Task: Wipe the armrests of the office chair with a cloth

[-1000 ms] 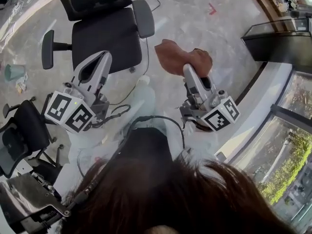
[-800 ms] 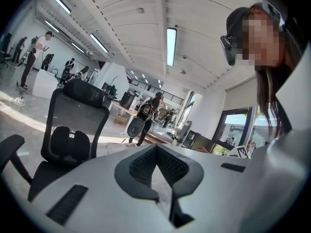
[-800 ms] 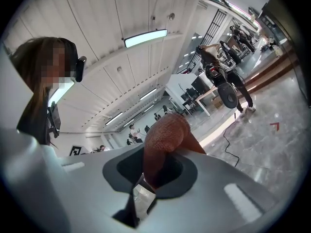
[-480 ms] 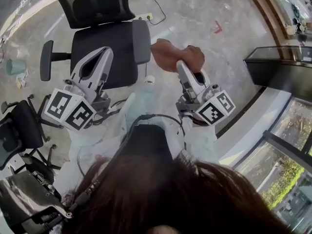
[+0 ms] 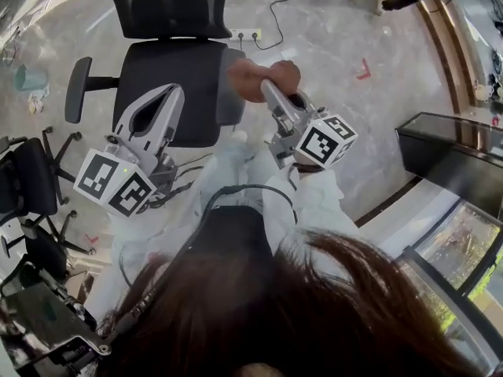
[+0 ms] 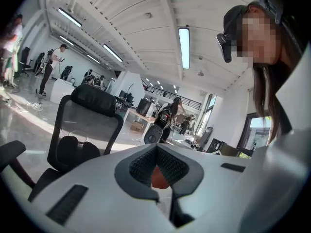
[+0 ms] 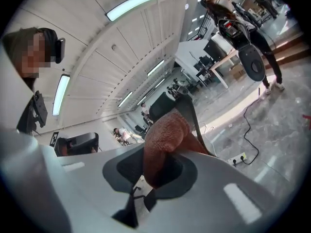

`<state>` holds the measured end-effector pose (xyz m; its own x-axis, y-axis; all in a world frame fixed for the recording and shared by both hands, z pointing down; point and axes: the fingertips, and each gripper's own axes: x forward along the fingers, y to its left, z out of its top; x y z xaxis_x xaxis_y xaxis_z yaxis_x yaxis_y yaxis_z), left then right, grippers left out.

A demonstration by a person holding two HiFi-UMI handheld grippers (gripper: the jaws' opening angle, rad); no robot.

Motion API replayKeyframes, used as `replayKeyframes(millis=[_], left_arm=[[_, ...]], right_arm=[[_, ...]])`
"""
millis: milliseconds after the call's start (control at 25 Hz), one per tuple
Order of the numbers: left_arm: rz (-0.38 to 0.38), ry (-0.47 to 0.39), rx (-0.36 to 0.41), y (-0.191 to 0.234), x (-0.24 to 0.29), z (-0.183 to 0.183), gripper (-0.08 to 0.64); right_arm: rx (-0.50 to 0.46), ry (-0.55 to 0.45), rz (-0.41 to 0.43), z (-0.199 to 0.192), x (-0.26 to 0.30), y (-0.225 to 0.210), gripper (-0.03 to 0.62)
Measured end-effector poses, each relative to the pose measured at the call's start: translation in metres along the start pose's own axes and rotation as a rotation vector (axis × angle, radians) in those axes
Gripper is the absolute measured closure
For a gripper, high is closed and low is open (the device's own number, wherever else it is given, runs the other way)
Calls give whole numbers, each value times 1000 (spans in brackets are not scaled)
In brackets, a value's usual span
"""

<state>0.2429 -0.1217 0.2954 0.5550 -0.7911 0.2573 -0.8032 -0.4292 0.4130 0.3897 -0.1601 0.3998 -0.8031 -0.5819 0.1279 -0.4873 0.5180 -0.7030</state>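
Observation:
The black office chair [image 5: 169,81] stands at the top of the head view, its left armrest [image 5: 75,89] bare. My right gripper [image 5: 266,85] is shut on a reddish-brown cloth [image 5: 250,75], which hangs over the rear part of the grey right armrest [image 5: 228,104]; I cannot tell whether it touches. In the right gripper view the cloth [image 7: 163,140] bulges out between the jaws. My left gripper [image 5: 174,91] hovers over the seat's front, its tips together and nothing in them. The chair's backrest [image 6: 90,123] fills the left of the left gripper view.
More black chairs [image 5: 31,187] crowd the left edge. A power strip [image 5: 245,34] with a cable lies on the floor behind the chair. A teal cup [image 5: 23,77] sits far left. A dark glass-topped cabinet [image 5: 456,151] stands at the right.
Both grippers have moved forward towards the chair. The cloth has shifted left, from over the floor to the right armrest.

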Motion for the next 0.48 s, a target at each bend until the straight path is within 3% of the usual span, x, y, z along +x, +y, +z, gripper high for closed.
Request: replayKeyframes(millis=[200,320,480], left_arm=[[94,-19,-56,21,3,-10,557],[125,-38,-98,26,2,-18,557],[156,-31,-142,25,-4,-38,557]], right_arm=[[16,186,19,-32,62,-43,550],[101,219,15,-42,97,-65,549],[69,288,-32,-51,135,-97,551]])
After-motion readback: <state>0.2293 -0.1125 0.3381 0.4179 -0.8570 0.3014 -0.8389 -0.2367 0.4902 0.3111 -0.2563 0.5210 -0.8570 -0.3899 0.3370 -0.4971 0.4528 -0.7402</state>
